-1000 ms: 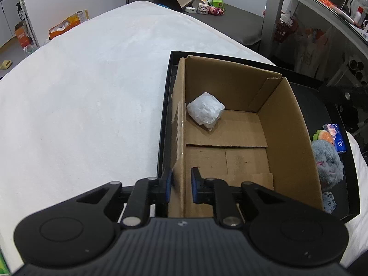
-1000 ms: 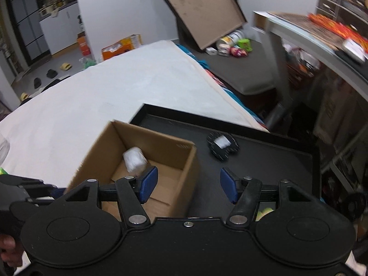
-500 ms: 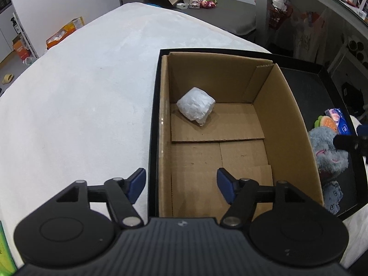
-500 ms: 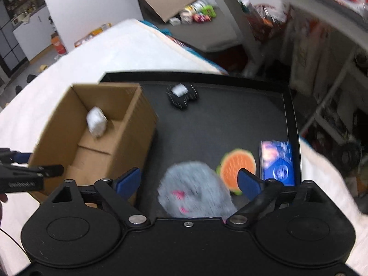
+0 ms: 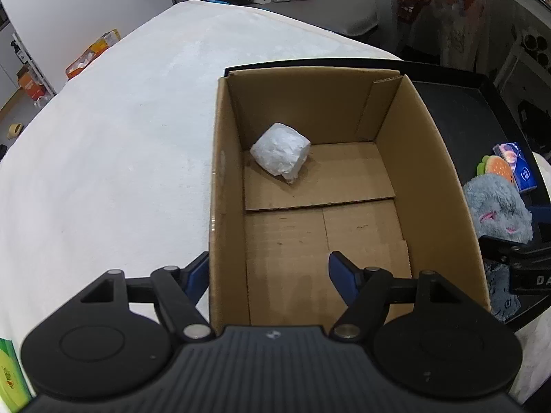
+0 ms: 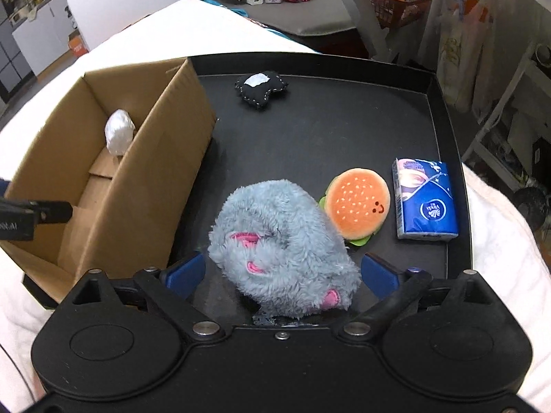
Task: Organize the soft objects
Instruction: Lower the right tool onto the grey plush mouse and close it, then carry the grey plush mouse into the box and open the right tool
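Progress is slight: only a white bundle (image 5: 280, 153) lies in the box (image 5: 430, 158). Plush mouse (image 6: 280, 249), burger toy (image 6: 358, 203), tissue pack (image 6: 425, 199) and black pillow (image 6: 261, 89) wait on the tray (image 6: 444, 110). Right tongs (image 6: 282, 272) gape wide around the mouse; left tongs (image 5: 268, 272) spread wide over the box's near left wall.

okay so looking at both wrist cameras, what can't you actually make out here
- Grey plush toy: right wrist view, its near underside is hidden behind the right hand-held gripper body.
- White wrapped bundle: right wrist view, its lower part is hidden by the cardboard box wall.
- Tissue pack: left wrist view, print too small to read.
- Green packet: left wrist view, cut off by the frame edge.
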`<state>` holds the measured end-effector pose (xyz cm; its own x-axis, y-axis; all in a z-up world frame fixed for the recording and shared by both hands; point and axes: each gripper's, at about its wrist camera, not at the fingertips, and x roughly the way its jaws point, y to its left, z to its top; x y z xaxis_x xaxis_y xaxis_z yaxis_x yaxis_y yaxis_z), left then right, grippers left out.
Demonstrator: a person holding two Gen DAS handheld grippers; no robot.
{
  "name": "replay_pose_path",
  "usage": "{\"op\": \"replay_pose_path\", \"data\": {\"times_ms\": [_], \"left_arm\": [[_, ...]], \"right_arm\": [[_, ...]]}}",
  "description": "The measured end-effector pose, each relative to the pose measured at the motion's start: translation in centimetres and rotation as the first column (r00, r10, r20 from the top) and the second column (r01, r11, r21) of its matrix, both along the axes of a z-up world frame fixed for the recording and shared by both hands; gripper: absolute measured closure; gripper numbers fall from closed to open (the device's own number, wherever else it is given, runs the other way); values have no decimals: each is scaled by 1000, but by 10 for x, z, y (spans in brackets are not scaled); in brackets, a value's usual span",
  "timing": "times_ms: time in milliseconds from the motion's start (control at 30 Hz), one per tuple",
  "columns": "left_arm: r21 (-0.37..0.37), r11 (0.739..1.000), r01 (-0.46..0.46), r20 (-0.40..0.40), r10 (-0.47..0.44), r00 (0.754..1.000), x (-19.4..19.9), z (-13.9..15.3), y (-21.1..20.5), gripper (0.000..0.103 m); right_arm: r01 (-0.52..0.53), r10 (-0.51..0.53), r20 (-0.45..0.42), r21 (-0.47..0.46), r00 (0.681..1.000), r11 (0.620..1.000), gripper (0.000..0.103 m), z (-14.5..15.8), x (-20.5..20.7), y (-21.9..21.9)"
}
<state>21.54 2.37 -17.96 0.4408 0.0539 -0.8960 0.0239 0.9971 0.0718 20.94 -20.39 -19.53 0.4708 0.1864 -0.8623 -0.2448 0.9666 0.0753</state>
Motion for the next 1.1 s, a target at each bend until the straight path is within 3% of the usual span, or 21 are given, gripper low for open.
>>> {"op": "replay_pose_path", "data": {"times_ms": [67,133,233,333,567,1100], "left_arm": [[4,1000,5,-3,-5,1000,1,-1,-2,31],[11,1000,6,-7,-6,1000,1,-2,-3,31],[15,1000,4,-11,-3,1000,2,-3,-4,31],[17,1000,5,-13,-5,1000,3,-4,-4,31],[22,1000,11,-17,-10,1000,4,-6,-6,31],[-19,999,-44,47,45,998,-2,7,12,31]], "right_arm": [[-11,11,12,-7,1000,1000,8,-2,-2,2],[-14,14,9,-9,1000,1000,23,-5,-1,2],[0,0,6,8,1000,1000,34,-5,0,-2],[-11,11,8,12,1000,1000,40,-3,1,-2],[-9,8,12,47,1000,999,43,8,3,-3],[-39,30,124,77,992,996,43,65,14,11]]}}
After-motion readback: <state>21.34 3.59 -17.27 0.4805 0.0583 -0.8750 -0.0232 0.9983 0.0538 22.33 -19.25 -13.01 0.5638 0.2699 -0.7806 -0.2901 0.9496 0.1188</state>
